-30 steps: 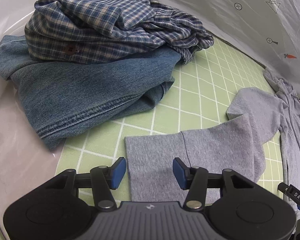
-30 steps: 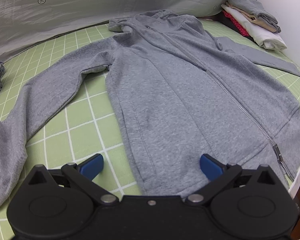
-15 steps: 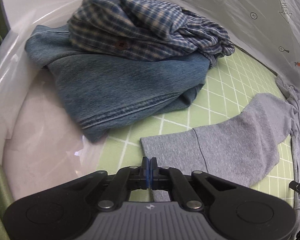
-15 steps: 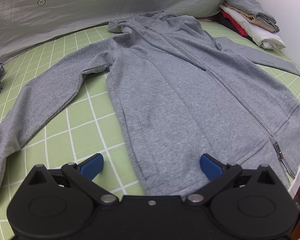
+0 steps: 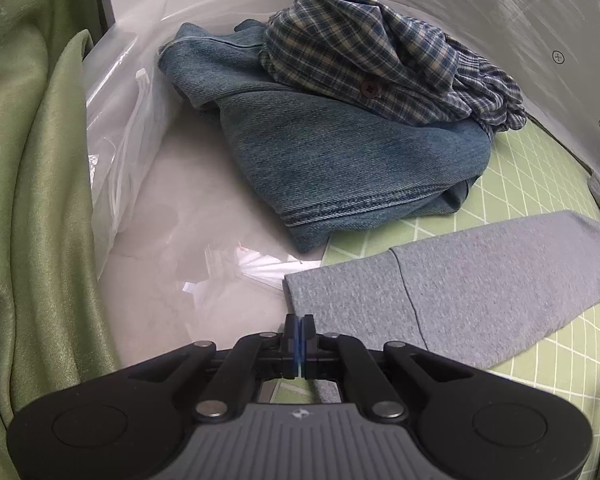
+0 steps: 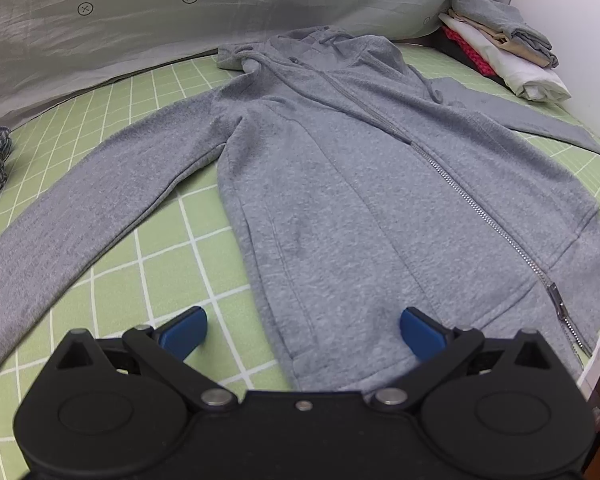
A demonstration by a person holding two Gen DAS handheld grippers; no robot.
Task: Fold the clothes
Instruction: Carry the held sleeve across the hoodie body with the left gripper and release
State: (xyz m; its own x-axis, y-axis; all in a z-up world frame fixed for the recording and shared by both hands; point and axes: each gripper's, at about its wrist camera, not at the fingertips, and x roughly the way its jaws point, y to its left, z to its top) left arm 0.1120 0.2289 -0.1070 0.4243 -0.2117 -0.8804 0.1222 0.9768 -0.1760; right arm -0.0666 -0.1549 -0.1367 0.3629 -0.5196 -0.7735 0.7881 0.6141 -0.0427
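Note:
A grey zip hoodie (image 6: 360,184) lies flat, front up, on the green grid mat (image 6: 168,248), sleeves spread. Its left sleeve shows in the left wrist view (image 5: 480,292), cuff end toward me. My left gripper (image 5: 299,334) is shut on the cuff's near corner, with the sleeve stretched away to the right. My right gripper (image 6: 302,330) is open and empty, its blue fingertips either side of the hoodie's bottom hem, above it.
A denim garment (image 5: 340,152) with a plaid shirt (image 5: 380,60) on top lies at the mat's left end, beside clear plastic (image 5: 148,152) and a green curtain (image 5: 28,200). Folded clothes (image 6: 500,52) are stacked at the far right. A carrot-print sheet (image 6: 180,12) runs along the back.
My left gripper has shut on the sleeve cuff and pulled left, straightening the sleeve. My right gripper has stayed open over the hem.

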